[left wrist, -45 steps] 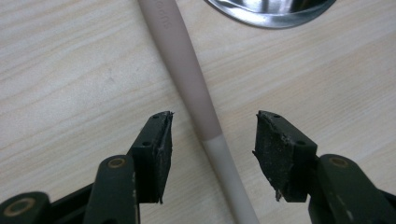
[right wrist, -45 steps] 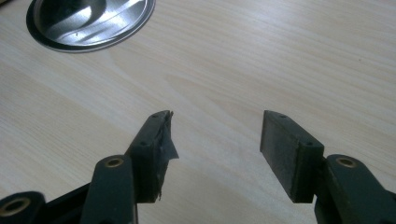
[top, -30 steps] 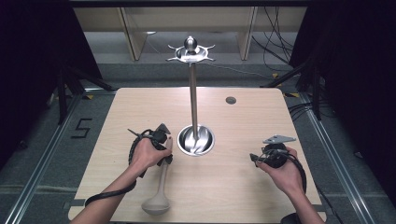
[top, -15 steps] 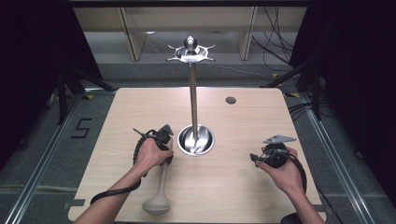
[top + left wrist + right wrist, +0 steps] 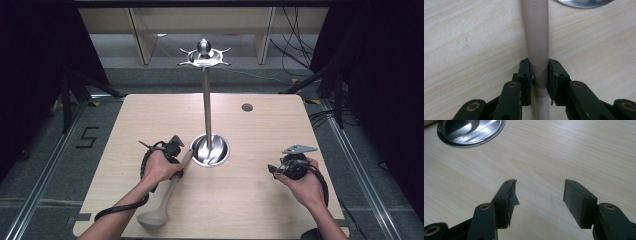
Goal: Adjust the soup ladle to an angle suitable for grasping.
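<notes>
Wooden table (image 5: pixel 260 195) carries a steel stand (image 5: pixel 207 100) at centre; the left gripper (image 5: pixel 541 77), at 8 o'clock of its base, has barely shifted and stays clamped on the beige ladle (image 5: pixel 165 200), which still lies flat. Right gripper (image 5: pixel 539 200) idles at 4 o'clock, jaws wide, empty, so the lift looks not yet begun.

Light wooden table (image 5: pixel 260 200) at frame centre, standing on grey floor (image 5: pixel 40 165). Floor marking "5" (image 5: pixel 87 136) left of the table. Black curtains (image 5: pixel 30 75) darken upper left and right. Pale wooden shelving (image 5: pixel 145 35) along the top edge. Loose cables (image 5: pixel 295 55) on the floor, upper right.
</notes>
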Demonstrator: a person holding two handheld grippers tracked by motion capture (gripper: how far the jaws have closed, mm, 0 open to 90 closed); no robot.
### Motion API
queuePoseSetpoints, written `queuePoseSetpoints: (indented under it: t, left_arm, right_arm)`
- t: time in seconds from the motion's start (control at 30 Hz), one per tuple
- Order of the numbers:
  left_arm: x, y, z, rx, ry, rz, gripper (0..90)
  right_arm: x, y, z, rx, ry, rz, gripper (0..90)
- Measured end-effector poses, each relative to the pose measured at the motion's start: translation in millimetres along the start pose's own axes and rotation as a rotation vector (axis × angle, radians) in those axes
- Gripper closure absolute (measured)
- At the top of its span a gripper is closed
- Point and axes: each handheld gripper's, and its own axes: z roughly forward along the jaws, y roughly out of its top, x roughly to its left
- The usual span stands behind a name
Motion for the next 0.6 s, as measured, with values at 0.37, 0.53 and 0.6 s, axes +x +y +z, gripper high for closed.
queuePoseSetpoints:
  t: [0.37, 0.53, 0.6]
  left_arm:
    - [5.6, -24.0, -41.3, -0.159, -0.101, 0.098, 73.4]
    - [12.9, -40.8, -60.7, -0.284, -0.133, 0.157, 73.4]
    - [14.7, -47.6, -68.0, -0.338, -0.138, 0.153, 73.5]
  right_arm:
    - [0.1, 0.3, 0.0, -0.002, -0.001, -0.005, 44.1]
    - [-0.4, 0.3, 0.3, -0.008, -0.001, 0.0, 44.2]
    - [-0.3, 0.4, 0.3, -0.011, -0.001, -0.005, 44.3]
